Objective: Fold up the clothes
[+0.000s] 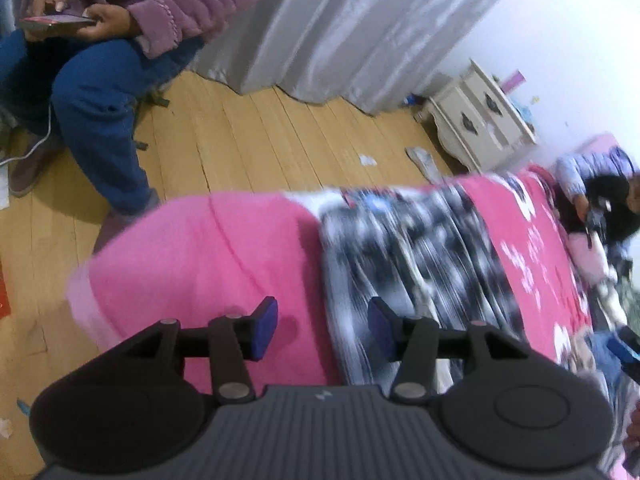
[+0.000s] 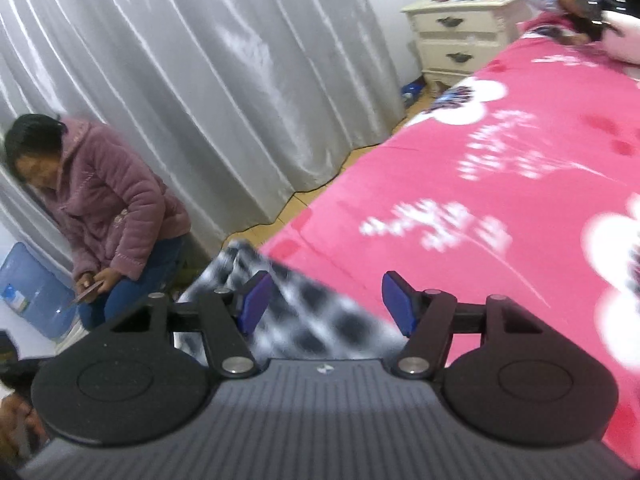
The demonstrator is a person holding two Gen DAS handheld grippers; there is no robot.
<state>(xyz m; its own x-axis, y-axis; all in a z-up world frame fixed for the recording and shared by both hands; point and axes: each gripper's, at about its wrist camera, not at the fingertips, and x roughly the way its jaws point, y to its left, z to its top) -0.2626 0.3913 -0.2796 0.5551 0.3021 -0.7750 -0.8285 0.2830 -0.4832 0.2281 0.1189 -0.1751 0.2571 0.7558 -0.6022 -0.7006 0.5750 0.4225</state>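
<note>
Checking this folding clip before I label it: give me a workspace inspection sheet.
Surface: pink patterned bedspread.
Job's things: black-and-white checked garment lying on the bed, blurred; fold state unclear.
Clutter: paper scraps on the wooden floor.
Grippers: left gripper open, empty; right gripper open above the garment.
Cables: white cable on the floor.
Surroundings: seated person with a phone, curtain, nightstand, water jug.

The bed (image 2: 500, 152) lies bare and pink across its middle; a checked garment (image 1: 408, 248) covers its near edge; a child (image 1: 600, 200) blocks the far corner; a seated person (image 1: 100, 40) and nightstand (image 2: 460, 36) crowd the floor (image 1: 248, 132) beside it.
</note>
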